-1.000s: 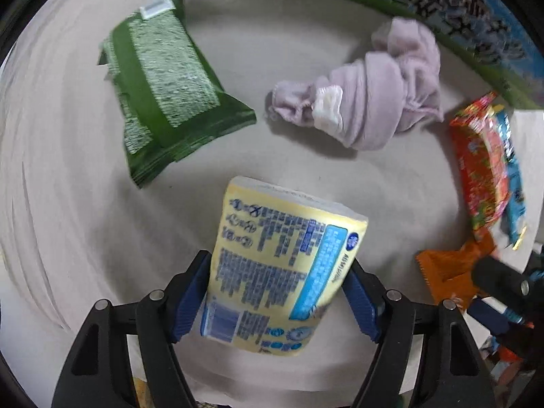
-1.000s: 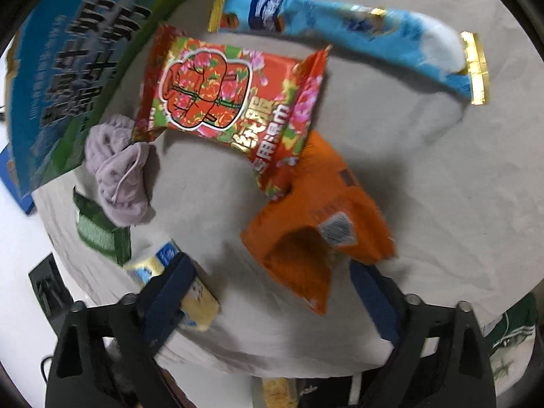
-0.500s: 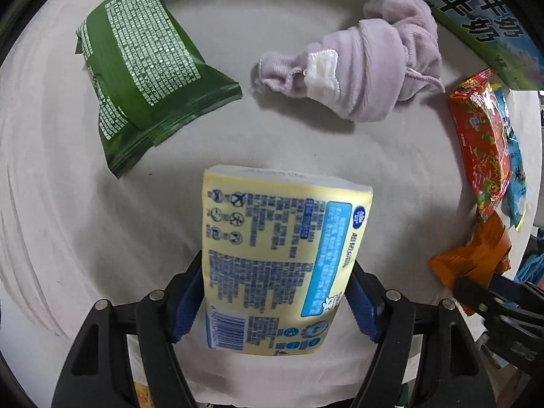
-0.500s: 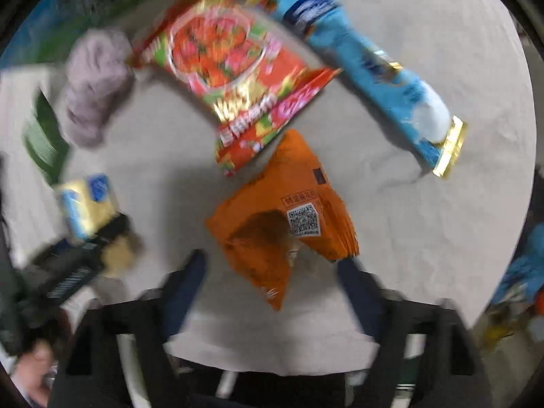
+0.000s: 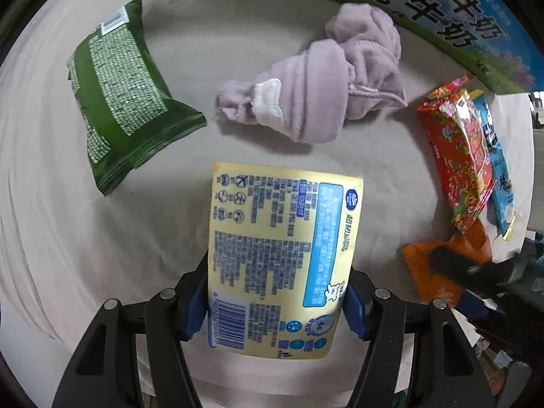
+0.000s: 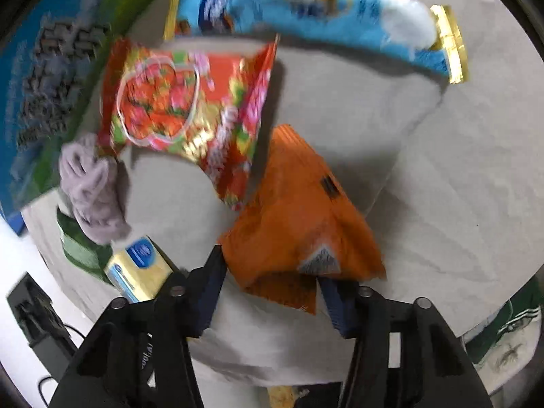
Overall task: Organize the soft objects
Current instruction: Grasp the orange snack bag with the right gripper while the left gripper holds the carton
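A yellow tissue pack [image 5: 282, 238] lies on the grey cloth between the fingers of my left gripper [image 5: 275, 306]. Its jaws are closing, and both blue pads touch the pack's sides. Beyond it lie a bunched purple cloth [image 5: 323, 102] and a green packet [image 5: 119, 102]. In the right wrist view, my right gripper [image 6: 272, 292] has its jaws closing on the near end of a crumpled orange packet [image 6: 299, 210], which bulges between the pads. A red flowered packet [image 6: 190, 115] lies just behind it, and a long blue packet [image 6: 306, 10] lies farther back.
A large blue-and-green printed carton [image 5: 442, 17] stands along the far side of the table. The table's cloth-covered edge [image 6: 306, 367] runs just under my right gripper. A black device with cables [image 6: 37, 319] sits on the floor at the left.
My left gripper has sunk a little with the yellow pack and narrowed on it. My right gripper has drawn up to the orange packet and its jaws have come together on it.
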